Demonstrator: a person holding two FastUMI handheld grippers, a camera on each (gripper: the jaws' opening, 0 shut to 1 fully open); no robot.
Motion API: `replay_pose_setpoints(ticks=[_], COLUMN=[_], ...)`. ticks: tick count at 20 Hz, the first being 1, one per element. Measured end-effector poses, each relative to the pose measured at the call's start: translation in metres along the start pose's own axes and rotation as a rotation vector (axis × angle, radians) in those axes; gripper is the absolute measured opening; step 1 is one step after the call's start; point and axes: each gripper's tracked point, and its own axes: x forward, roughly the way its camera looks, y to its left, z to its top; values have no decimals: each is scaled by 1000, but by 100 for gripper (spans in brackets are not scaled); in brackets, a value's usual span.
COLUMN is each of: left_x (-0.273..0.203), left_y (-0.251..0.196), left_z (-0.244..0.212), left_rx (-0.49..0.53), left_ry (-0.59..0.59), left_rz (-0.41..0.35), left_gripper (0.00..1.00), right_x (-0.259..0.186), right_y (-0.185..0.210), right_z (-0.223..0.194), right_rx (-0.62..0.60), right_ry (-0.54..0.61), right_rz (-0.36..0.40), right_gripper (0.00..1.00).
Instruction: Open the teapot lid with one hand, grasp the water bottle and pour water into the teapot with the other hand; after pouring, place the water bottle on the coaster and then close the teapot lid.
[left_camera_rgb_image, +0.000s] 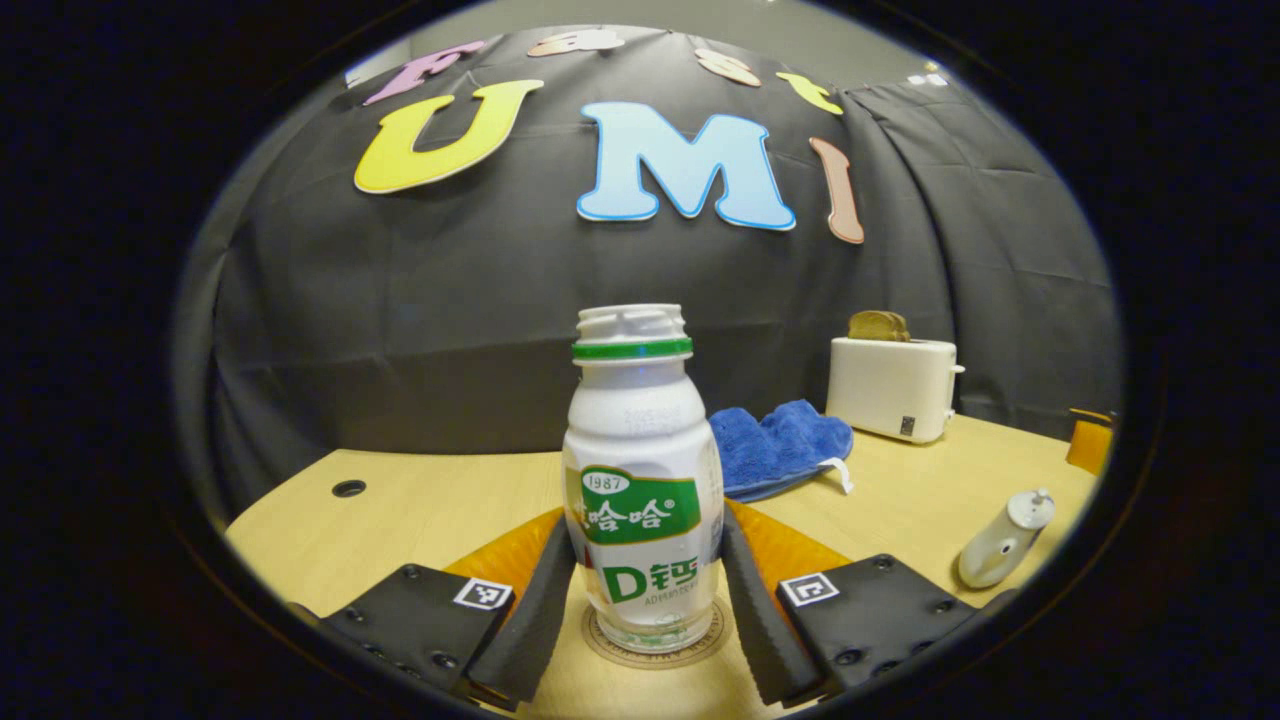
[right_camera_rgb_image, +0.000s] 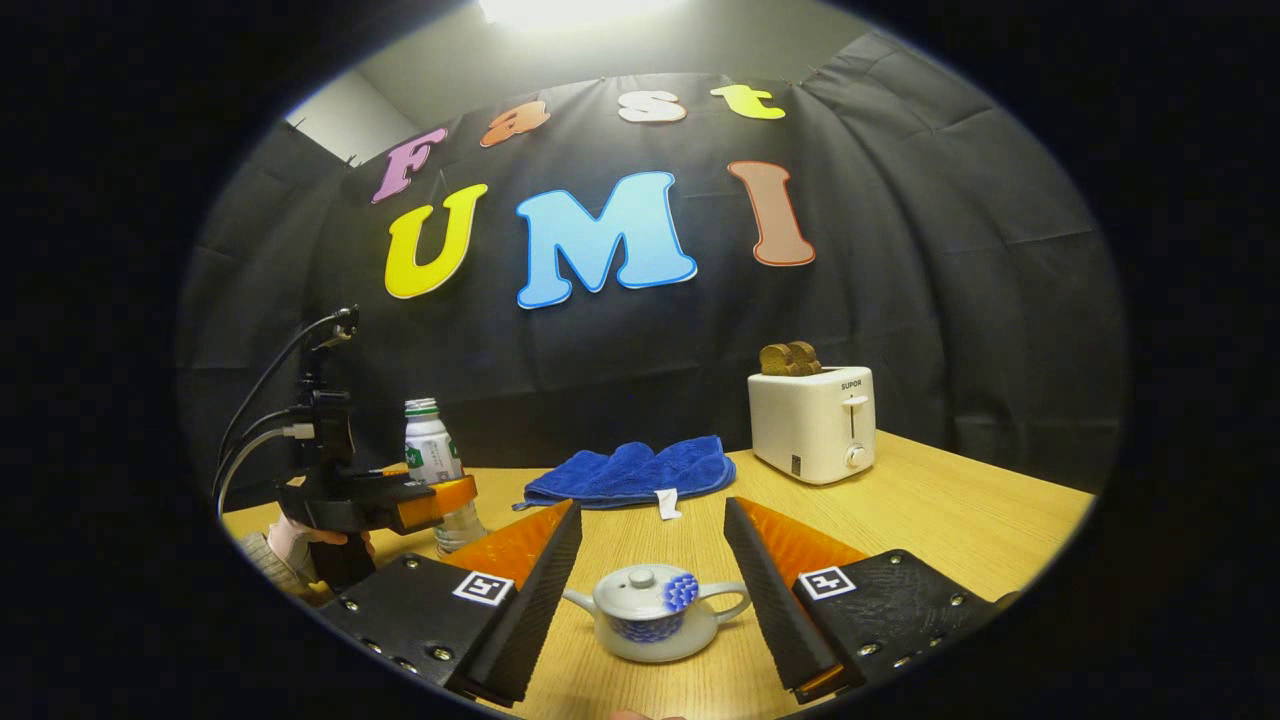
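The water bottle (left_camera_rgb_image: 640, 440), white with a green label and no cap, stands upright on a round coaster (left_camera_rgb_image: 610, 648) on the wooden table. My left gripper (left_camera_rgb_image: 646, 520) has a finger pressed against each side of it. In the right gripper view the same bottle (right_camera_rgb_image: 428, 440) stands at the far left, with the left gripper (right_camera_rgb_image: 440, 500) around it and a hand (right_camera_rgb_image: 290, 540) holding that gripper. The small white teapot (right_camera_rgb_image: 655, 615) with blue pattern sits on the table, its lid (right_camera_rgb_image: 640, 585) on. My right gripper (right_camera_rgb_image: 652, 508) is open, with the teapot low between its fingers, untouched.
A blue cloth (right_camera_rgb_image: 630, 470) lies near the back wall. Right of it stands a white toaster (right_camera_rgb_image: 815, 420) with bread in it. A small white dispenser (left_camera_rgb_image: 1000, 540) leans at the table's right, with an orange object (left_camera_rgb_image: 1090, 440) behind it. A cable hole (left_camera_rgb_image: 348, 488) is at the left.
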Motion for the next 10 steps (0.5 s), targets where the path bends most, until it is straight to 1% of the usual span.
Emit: replay_pose_setpoints(ticks=[7,8,10], left_x=[1,1,-2], left_y=[-2,-4,-3], left_z=[-2,-4,-6], left_rx=[-23,-28,-27], left_ry=[2,6,9], left_rz=[4,5,18], left_gripper=[90,92,100], right_x=[1,1,1], right_y=[-4,-3,-3], right_z=[-1,-2,-3], right_rx=[-1,-4,-11], right_ry=[5,6,9], right_rz=[-14,-14,-13], right_gripper=[88,88,88])
